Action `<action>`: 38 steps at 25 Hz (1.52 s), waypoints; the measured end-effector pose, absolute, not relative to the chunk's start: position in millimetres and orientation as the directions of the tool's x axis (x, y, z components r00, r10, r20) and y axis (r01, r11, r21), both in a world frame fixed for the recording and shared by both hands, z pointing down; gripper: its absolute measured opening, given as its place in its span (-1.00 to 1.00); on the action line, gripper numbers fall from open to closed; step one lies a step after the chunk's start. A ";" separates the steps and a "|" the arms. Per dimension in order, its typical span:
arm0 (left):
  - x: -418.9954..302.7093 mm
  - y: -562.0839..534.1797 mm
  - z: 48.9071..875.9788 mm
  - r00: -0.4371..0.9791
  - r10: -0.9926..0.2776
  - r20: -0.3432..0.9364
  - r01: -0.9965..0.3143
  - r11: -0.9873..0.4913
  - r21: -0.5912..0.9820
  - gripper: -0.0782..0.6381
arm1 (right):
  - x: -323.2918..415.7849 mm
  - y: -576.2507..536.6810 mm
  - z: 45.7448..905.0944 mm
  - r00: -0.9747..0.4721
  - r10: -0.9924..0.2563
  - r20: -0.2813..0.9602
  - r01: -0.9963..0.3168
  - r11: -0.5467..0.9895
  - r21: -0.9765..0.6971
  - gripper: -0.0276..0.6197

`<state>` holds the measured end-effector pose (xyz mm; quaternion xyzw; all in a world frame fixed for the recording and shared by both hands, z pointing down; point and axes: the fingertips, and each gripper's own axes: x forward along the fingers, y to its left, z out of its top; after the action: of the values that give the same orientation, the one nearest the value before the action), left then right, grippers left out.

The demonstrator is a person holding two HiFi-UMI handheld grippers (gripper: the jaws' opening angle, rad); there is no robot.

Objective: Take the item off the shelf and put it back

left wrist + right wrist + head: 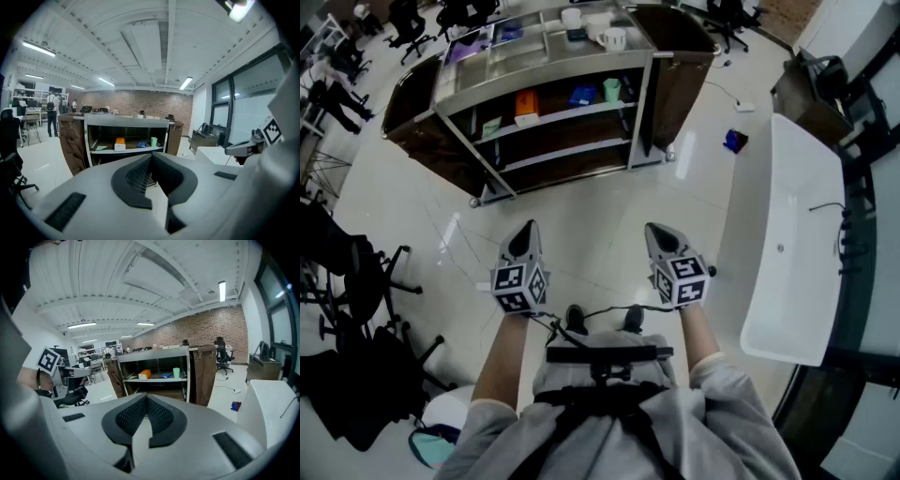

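Note:
A metal shelf cart [544, 66] stands across the floor, well ahead of me. Its upper shelf holds an orange-and-white box [526, 105], a blue item [582, 95] and a green cup [611, 90]. The left gripper view shows the same box [120, 143] and cup [153, 141], as does the right gripper view with the box [145, 374] and cup [176, 372]. My left gripper [523, 232] [151, 157] and right gripper [657, 232] [146, 399] are held side by side at waist height, far short of the shelf. Both are shut and hold nothing.
Brown bags hang at both ends of the cart, and a white mug [612, 38] stands on its top. A long white table [787, 253] runs along my right. A small blue object [734, 141] lies on the floor. Black office chairs [356, 281] crowd my left.

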<state>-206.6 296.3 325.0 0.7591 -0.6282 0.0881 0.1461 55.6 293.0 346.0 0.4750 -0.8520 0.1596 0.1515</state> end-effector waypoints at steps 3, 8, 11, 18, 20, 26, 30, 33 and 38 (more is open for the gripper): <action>-221.6 309.5 330.7 0.182 -0.930 0.319 -0.981 -0.150 0.121 -0.76 | 42.9 300.7 347.7 -0.509 -0.757 0.410 -0.855 0.498 -0.143 -0.89; -240.6 311.0 339.7 0.187 -0.924 0.333 -0.978 -0.143 0.150 -0.76 | 25.3 301.7 352.1 -0.510 -0.757 0.409 -0.858 0.483 -0.175 -0.89; -250.4 306.0 341.0 0.199 -0.922 0.333 -0.976 -0.155 0.154 -0.76 | 12.9 300.0 354.5 -0.509 -0.759 0.407 -0.859 0.480 -0.179 -0.89; -270.7 294.5 345.1 0.247 -0.909 0.336 -0.966 -0.202 0.164 -0.76 | -15.0 297.8 356.1 -0.480 -0.783 0.394 -0.877 0.444 -0.186 -0.89; -275.6 289.8 345.7 0.265 -0.904 0.337 -0.961 -0.220 0.166 -0.76 | -22.7 297.2 357.7 -0.471 -0.791 0.391 -0.882 0.431 -0.191 -0.89; -286.5 277.7 347.0 0.312 -0.887 0.339 -0.949 -0.275 0.154 -0.76 | -46.0 294.0 366.3 -0.451 -0.804 0.388 -0.893 0.403 -0.203 -0.89; -287.5 268.5 349.7 0.337 -0.875 0.348 -0.940 -0.294 0.173 -0.76 | -57.3 290.2 360.8 -0.446 -0.804 0.393 -0.895 0.401 -0.194 -0.89; -281.9 258.8 351.2 0.349 -0.869 0.351 -0.936 -0.303 0.180 -0.76 | -59.6 282.7 361.3 -0.447 -0.800 0.401 -0.895 0.407 -0.185 -0.89; -265.6 233.6 352.8 0.347 -0.867 0.358 -0.935 -0.291 0.201 -0.76 | -55.8 257.0 362.2 -0.468 -0.782 0.412 -0.882 0.439 -0.169 -0.89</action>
<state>-265.6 233.6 352.8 0.7983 -0.5644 0.0902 0.1897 -55.8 257.0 362.2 0.4970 -0.8371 0.1825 0.1376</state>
